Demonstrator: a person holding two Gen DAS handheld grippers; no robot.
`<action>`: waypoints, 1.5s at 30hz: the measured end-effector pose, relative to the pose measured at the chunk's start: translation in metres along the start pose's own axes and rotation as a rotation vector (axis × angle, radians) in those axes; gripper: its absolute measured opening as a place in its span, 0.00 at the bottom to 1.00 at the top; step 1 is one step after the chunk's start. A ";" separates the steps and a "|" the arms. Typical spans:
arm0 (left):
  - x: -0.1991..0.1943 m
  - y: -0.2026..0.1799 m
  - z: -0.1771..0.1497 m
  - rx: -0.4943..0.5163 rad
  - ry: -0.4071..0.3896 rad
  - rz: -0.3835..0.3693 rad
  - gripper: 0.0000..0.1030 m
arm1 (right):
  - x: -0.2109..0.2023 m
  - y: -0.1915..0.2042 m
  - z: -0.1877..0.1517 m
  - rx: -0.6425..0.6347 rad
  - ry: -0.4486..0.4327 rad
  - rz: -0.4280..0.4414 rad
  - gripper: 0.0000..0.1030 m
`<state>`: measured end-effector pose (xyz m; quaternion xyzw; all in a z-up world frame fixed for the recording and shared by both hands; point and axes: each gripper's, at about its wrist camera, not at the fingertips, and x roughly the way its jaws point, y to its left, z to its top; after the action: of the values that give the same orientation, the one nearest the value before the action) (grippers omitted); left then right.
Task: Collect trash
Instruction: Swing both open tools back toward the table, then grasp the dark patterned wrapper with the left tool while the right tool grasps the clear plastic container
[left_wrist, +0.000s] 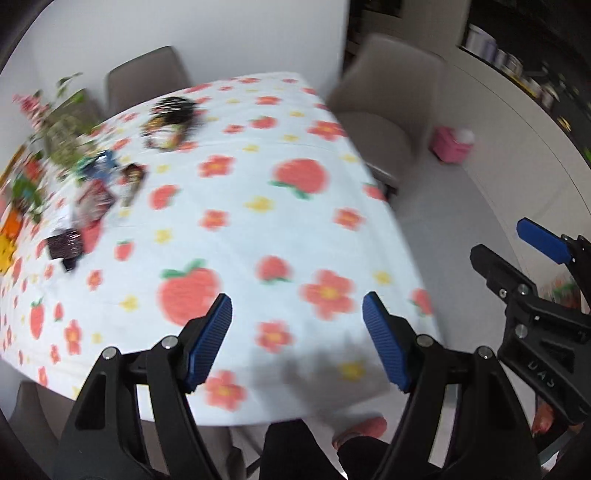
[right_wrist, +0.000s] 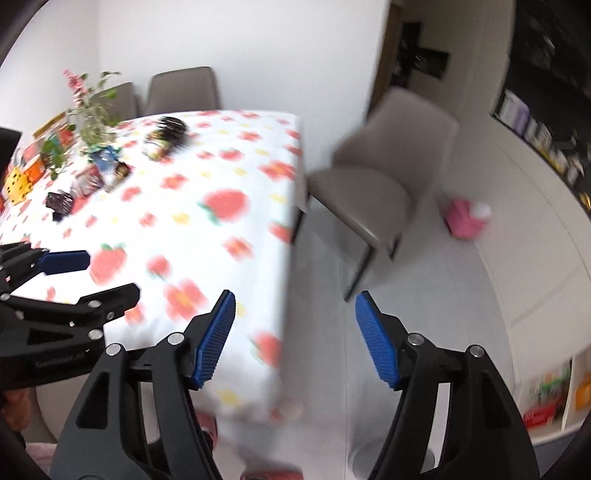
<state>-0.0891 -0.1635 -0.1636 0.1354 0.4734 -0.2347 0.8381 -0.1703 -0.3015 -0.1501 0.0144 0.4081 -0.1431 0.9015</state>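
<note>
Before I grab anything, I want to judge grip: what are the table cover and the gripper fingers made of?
The table cover looks like thin matte cloth, possibly coated; its printed edge drapes limply. The left gripper's fingers look like blue ribbed rubber or plastic pads on matte black plastic arms.

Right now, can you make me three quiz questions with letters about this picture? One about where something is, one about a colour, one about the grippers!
1. Where is the pink bin?
A on the table
B on the floor by the chair
C on a chair

2. What colour are the gripper pads?
A blue
B red
C green

3. The left gripper is:
A open and empty
B shut on a wrapper
C shut on a cup

Answers: B, it sits on the pale floor; A, both pads are blue; A, only tablecloth shows between them.
</note>
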 end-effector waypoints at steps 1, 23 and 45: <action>-0.001 0.021 0.004 -0.023 -0.012 0.018 0.71 | 0.005 0.015 0.011 -0.011 -0.002 0.012 0.63; 0.016 0.286 0.031 -0.564 -0.036 0.408 0.71 | 0.114 0.248 0.161 -0.403 0.032 0.405 0.63; 0.120 0.370 0.031 -0.658 0.031 0.325 0.35 | 0.237 0.366 0.171 -0.669 0.077 0.483 0.38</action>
<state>0.1791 0.1068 -0.2487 -0.0646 0.5084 0.0682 0.8560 0.2012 -0.0334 -0.2447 -0.1787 0.4502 0.2136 0.8484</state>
